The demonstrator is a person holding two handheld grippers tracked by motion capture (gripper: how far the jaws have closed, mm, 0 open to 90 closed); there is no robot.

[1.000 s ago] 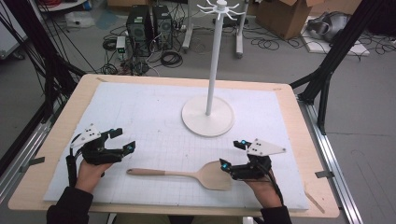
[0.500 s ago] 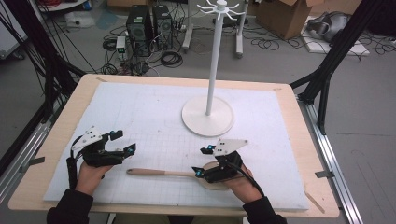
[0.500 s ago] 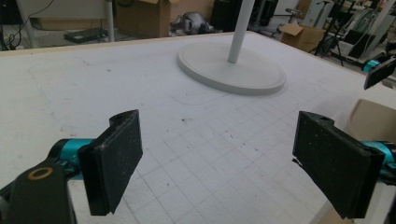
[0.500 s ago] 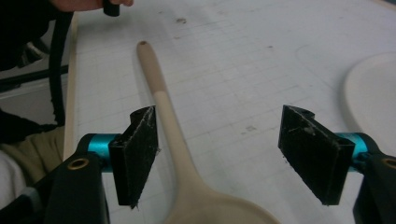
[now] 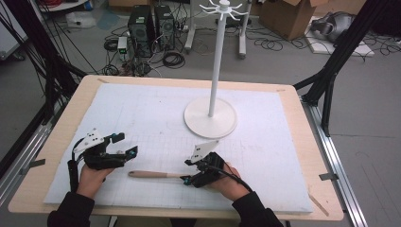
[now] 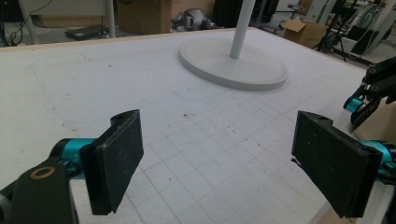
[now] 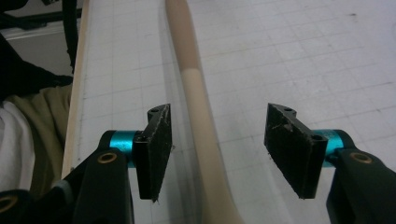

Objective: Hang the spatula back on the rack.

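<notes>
— Wooden spatula (image 5: 158,174): where?
— Near edge of surface (image 5: 142,109), handle between closing right gripper (image 7: 217,154) pads, untouched.
— Left gripper (image 6: 233,163)?
— Wide open, empty, near left.

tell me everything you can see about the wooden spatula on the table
The pale wooden spatula lies flat on the white gridded mat near the table's front edge. Its long round handle has a darker tan end section and a lighter stretch toward the blade, which is hidden under the right gripper. In the right gripper view the handle runs between that gripper's black pads, which have just been closing but stand clear of it.
</notes>
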